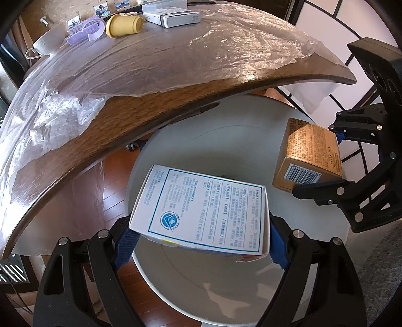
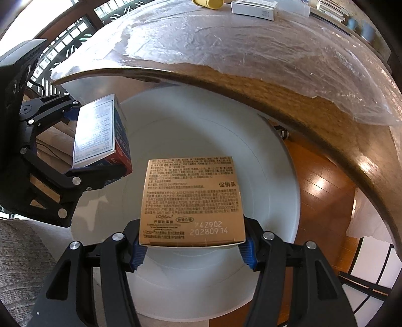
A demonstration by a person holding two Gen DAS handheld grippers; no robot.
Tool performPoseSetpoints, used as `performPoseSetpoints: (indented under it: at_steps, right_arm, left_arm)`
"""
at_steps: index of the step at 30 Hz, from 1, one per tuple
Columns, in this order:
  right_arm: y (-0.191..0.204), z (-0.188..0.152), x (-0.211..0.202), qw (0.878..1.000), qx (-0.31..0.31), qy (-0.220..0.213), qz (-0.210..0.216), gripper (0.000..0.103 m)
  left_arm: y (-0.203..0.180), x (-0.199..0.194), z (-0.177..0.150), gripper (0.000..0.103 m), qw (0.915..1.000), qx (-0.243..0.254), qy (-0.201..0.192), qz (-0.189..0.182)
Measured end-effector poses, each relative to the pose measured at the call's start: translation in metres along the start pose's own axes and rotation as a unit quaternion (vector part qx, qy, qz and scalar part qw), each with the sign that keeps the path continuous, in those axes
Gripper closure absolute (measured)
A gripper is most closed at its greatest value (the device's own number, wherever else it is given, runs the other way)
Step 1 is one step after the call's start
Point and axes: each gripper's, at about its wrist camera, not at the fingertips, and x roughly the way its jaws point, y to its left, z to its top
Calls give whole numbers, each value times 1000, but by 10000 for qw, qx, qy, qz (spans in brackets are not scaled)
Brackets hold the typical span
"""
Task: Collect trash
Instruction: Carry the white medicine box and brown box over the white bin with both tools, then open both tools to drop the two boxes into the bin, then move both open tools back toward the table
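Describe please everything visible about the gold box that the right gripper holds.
The gold box is a small cardboard carton with a shiny golden surface, closed and undented. Its top face carries dense dark print, a L'OREAL mark and the stamped code 74Z902 20280914; one end shows a barcode. The right gripper clamps its two sides with blue pads. It hangs roughly level over the open white bin, beside the table edge, touching nothing else.

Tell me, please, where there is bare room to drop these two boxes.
The white bin below both boxes shows a bare floor. The plastic-covered table is bare near its front edge; its far end is crowded by the yellow cup and white boxes.
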Motion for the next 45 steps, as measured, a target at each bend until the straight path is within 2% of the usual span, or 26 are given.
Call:
performPoseSetpoints:
  at_steps: [20, 22, 23, 27, 31, 35, 36, 37, 38, 40, 43, 45]
  right_arm:
    - [6, -3, 14, 9999, 72, 57, -65, 44]
    - [4, -3, 14, 9999, 103, 46, -115, 38]
    - [3, -4, 13, 9998, 142, 22, -155, 30]
    - [-1, -4, 6, 9995, 269, -28, -156, 29]
    - [-4, -7, -14, 9993, 311, -151, -136, 29]
    - [2, -4, -68, 9972, 110, -689, -271, 27]
    - [3, 0, -84, 9952, 66, -911, -363, 20]
    - [4, 3, -95, 9930, 55, -1094, -439, 15]
    - [3, 10, -110, 9886, 81, -1396, -566, 7]
    - [-4, 26, -131, 9800, 261, -1851, -683, 4]
    - [-20, 52, -139, 9707, 660, -2146, -860, 4]
    - [-30, 71, -137, 9686, 748, -2198, -894, 4]
  left_arm:
    - [4, 20, 6, 17, 9999, 108, -48, 34]
    - [4, 21, 8, 16, 9999, 88, -29, 129]
    - [6, 21, 8, 16, 9999, 61, -5, 110]
    - [13, 20, 7, 16, 9998, -121, 34, -123]
    - [14, 2, 5, 16, 9998, -105, -126, -116]
    - [14, -44, 10, 16, 9979, -28, -607, -234]
    - [16, -61, 14, 15, 9963, -14, -841, -188]
    - [18, -71, 24, 6, 9948, -22, -1015, -101]
    - [21, -82, 29, 2, 9925, -53, -1221, 22]
    - [31, -103, 44, 1, 9847, -186, -1705, 314]
    - [50, -109, 67, 1, 9786, -461, -1940, 507]
    - [64, -104, 80, 1, 9785, -627, -1893, 516]
